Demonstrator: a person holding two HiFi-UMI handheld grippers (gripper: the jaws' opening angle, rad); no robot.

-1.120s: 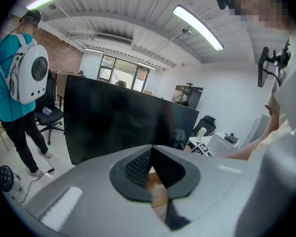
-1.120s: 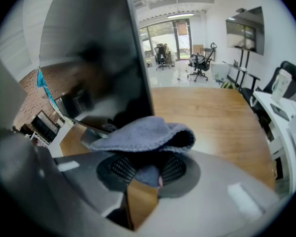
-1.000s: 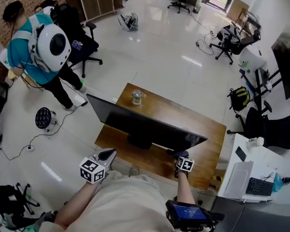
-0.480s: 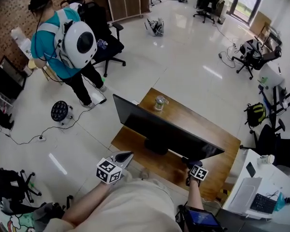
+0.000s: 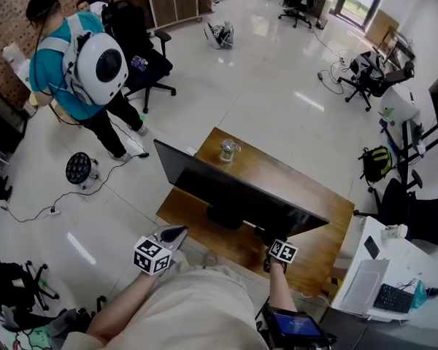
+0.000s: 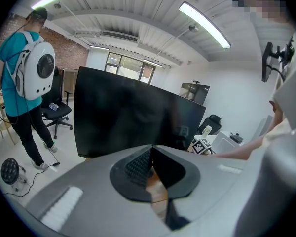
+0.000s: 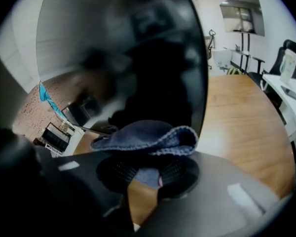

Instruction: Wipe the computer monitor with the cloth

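Observation:
The black monitor (image 5: 241,195) stands on a wooden table (image 5: 314,195), its dark screen facing me. My right gripper (image 5: 272,236) is at the screen's lower right corner, shut on a blue cloth (image 7: 148,135). In the right gripper view the cloth bunches over the jaws, right against the screen (image 7: 123,58). My left gripper (image 5: 175,232) is held in front of the screen's lower left part and is shut with nothing in it. In the left gripper view the screen (image 6: 133,115) fills the middle, a little beyond the left gripper (image 6: 152,148).
A glass jar (image 5: 228,149) stands behind the monitor on the table's far edge. A person with a white backpack (image 5: 95,68) stands far left near an office chair (image 5: 142,57). A white desk with a laptop (image 5: 369,268) is at the right.
The head view has swung about, so the scene shifts in the frame. Both grippers keep about the same places in front of the monitor, with the cloth still held.

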